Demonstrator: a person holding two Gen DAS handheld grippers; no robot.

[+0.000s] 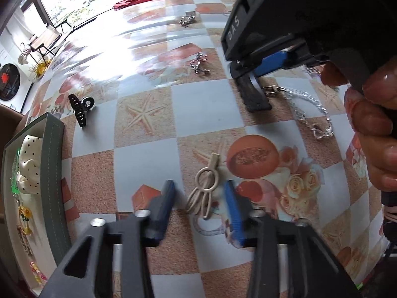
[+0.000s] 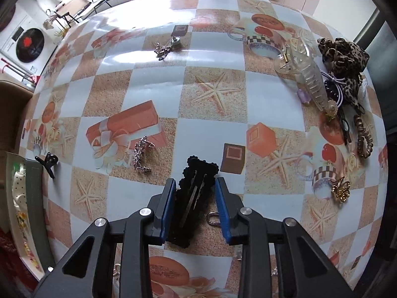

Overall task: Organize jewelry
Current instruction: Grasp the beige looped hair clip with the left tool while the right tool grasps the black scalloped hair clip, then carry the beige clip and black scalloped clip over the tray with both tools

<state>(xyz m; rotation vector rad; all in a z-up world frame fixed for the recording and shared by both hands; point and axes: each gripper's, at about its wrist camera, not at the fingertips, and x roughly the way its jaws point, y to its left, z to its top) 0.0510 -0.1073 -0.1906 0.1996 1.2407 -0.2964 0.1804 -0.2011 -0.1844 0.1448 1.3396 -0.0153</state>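
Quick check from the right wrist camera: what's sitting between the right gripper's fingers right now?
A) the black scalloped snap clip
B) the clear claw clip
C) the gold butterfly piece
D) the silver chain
A: the black scalloped snap clip lies between the blue pads of the right gripper, while the clear claw clip, gold butterfly piece and silver chain lie apart on the table.

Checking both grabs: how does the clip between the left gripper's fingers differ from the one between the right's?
The beige clip is an open loop design; the black clip is a flat scalloped snap clip. Beige looks slimmer, black broader. Both lie on the table.
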